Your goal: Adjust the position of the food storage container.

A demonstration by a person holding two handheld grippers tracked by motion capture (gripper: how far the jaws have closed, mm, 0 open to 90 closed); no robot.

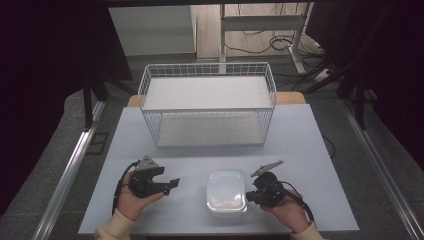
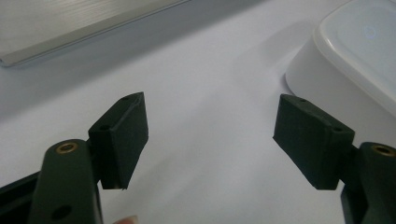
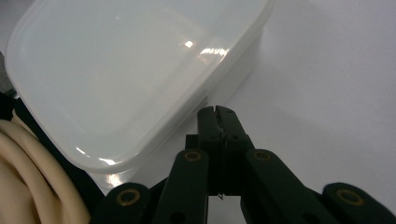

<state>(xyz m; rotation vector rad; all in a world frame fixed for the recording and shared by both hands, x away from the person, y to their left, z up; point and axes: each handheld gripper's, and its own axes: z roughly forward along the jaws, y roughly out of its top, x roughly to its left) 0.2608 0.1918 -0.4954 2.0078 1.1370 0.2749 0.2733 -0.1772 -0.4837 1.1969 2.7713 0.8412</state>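
High view: a lidded translucent white plastic container, squarish with rounded corners, sat on the pale table near its front edge, at 6 o'clock from the white wire basket. The left gripper was at 9 o'clock of the container, well apart, jaws pointing toward it. The right gripper was at 3 o'clock, tips just beside the container wall; contact unclear.

Left gripper view: pads stood wide apart with nothing between them, only bare table. The container's rounded corner and smooth lid were at 2 o'clock.

Right gripper view: jaws were pressed together, gripping nothing, tips just beside the container's side wall. The glossy lid with a raised rim lay at 10 o'clock, its inside not discernible. A cream sleeve showed at 8 o'clock.
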